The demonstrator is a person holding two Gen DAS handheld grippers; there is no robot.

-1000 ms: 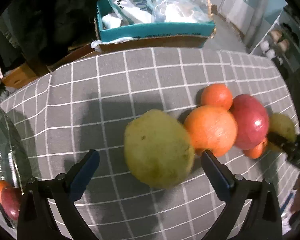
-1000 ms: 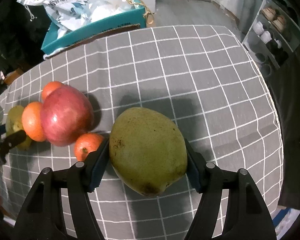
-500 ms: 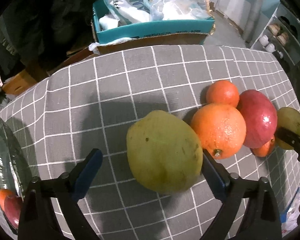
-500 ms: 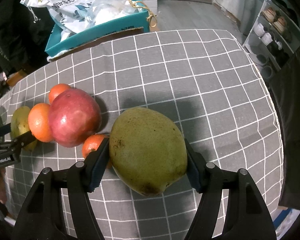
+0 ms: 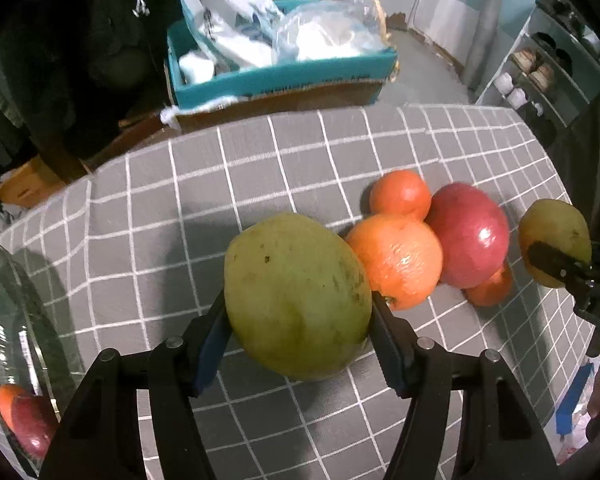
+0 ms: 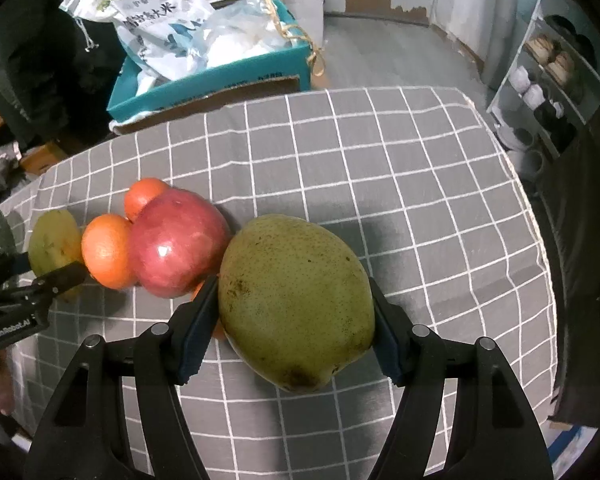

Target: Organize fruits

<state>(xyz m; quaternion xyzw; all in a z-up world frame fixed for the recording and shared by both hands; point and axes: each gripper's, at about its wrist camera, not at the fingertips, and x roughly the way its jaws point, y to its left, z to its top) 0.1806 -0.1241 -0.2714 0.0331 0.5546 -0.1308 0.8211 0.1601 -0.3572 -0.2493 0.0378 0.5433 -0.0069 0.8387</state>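
A grey checked tablecloth point(image 5: 160, 208) is spread under a row of fruit. The left gripper point(image 5: 300, 332), whose jaws have just been closing, is pressed on a green mango point(image 5: 296, 296); a second mango point(image 6: 296, 304) is clamped in the right gripper point(image 6: 292, 320). A small orange point(image 6: 208, 312) is probably hidden behind it.

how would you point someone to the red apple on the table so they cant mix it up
On the grey checked tablecloth, find the tight cluster of fruit lying between the two green fruits that the grippers hold. The red apple sits in that cluster, beside the large orange and in front of a smaller orange. It is the only dark red, glossy fruit there, and bigger than the oranges.
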